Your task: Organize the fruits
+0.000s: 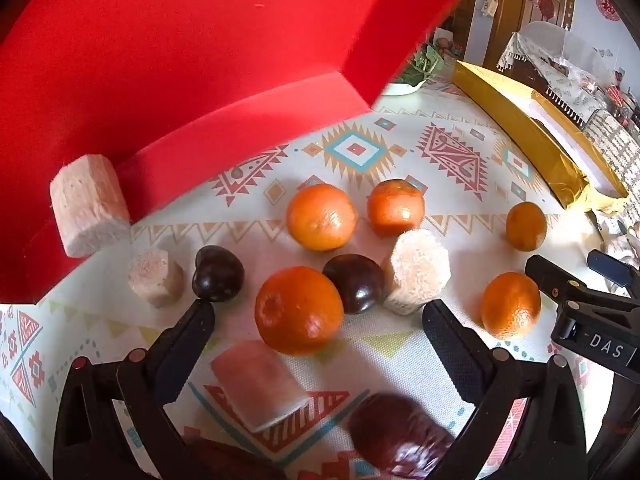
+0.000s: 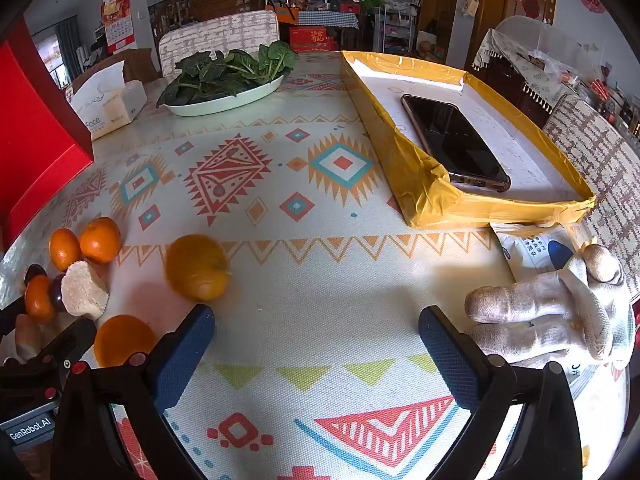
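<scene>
- My left gripper (image 1: 318, 312) hangs over the fruit cluster, jaws spread wide, pinching nothing.
- Between its fingers sits the nearest orange (image 1: 299, 310), untouched by either pad as far as I can tell. A dark plum (image 1: 354, 283) sits just behind it, touching or nearly so; I can't tell which.
- The left fingertip (image 1: 200, 312) is just beside a second plum (image 1: 218, 273); contact unclear.
- A pale sugarcane chunk (image 1: 416, 270) stands just beyond the right fingertip, against the first plum.
- Two more oranges (image 1: 321, 216) (image 1: 395, 207) sit side by side farther out; two smaller ones (image 1: 526, 226) (image 1: 511, 305) lie toward the right side of the table.
- More cane pieces: one (image 1: 157, 277) near the second plum, one (image 1: 89, 211) resting on the red box (image 1: 180, 60) at the left edge, and a cut piece (image 1: 260, 384) under the gripper.
- A reddish fruit (image 1: 396, 436) is blurred at the near edge; I can't name it.
- My right gripper (image 2: 316, 322) is over bare patterned tablecloth (image 2: 320, 272), jaws wide apart, holding nothing.
- A blurred orange (image 2: 197, 267) lies just ahead of its left finger, apart from it.
- A yellow tray (image 2: 424, 188) at the far right corner holds a phone (image 2: 454, 144).
- A plate of greens (image 2: 224, 100) and a tissue box (image 2: 110, 106) sit by the far edge.
- A gloved hand (image 2: 552, 312) rests just right of the right finger.
</scene>
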`<act>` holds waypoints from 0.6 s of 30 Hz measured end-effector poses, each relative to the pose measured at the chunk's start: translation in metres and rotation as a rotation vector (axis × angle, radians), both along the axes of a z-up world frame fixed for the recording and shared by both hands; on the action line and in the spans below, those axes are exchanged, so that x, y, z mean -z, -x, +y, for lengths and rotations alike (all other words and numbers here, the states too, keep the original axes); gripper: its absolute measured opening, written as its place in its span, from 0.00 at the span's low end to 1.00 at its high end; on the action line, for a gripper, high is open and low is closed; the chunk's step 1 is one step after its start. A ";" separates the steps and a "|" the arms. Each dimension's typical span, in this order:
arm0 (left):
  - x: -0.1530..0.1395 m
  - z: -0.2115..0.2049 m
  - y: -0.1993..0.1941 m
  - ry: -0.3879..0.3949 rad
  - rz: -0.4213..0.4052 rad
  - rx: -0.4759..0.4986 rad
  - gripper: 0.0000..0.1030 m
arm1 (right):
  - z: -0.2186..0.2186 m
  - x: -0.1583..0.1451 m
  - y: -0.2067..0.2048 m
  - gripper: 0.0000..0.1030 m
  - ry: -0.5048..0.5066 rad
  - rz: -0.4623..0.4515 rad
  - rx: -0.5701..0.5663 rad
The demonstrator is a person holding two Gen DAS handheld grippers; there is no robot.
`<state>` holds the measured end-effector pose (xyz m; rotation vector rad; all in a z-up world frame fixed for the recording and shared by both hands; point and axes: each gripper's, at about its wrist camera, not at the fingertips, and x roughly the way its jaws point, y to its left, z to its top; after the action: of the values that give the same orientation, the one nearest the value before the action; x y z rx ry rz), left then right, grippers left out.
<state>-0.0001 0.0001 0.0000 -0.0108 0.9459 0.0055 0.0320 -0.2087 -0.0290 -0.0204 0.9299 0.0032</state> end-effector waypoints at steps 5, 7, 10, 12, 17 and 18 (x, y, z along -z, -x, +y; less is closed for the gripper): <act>0.000 0.000 0.000 -0.001 0.000 0.000 1.00 | 0.000 0.000 0.000 1.00 -0.001 0.013 0.000; 0.000 0.000 0.000 0.000 0.000 0.000 1.00 | 0.000 0.000 0.000 1.00 -0.001 0.013 0.000; 0.001 0.000 0.000 0.000 0.000 0.000 1.00 | 0.000 0.000 -0.001 1.00 -0.001 0.013 0.000; 0.001 0.000 0.000 0.000 0.000 0.000 1.00 | 0.000 0.000 -0.001 1.00 -0.001 0.013 0.000; 0.001 0.000 -0.003 0.000 0.000 0.000 1.00 | 0.000 0.000 -0.001 1.00 -0.001 0.012 0.000; 0.001 0.000 -0.003 0.000 0.000 0.000 1.00 | 0.000 0.000 -0.001 1.00 -0.001 0.012 0.000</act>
<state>0.0032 -0.0003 -0.0006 -0.0112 0.9461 0.0057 0.0327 -0.2086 -0.0292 -0.0191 0.9423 0.0039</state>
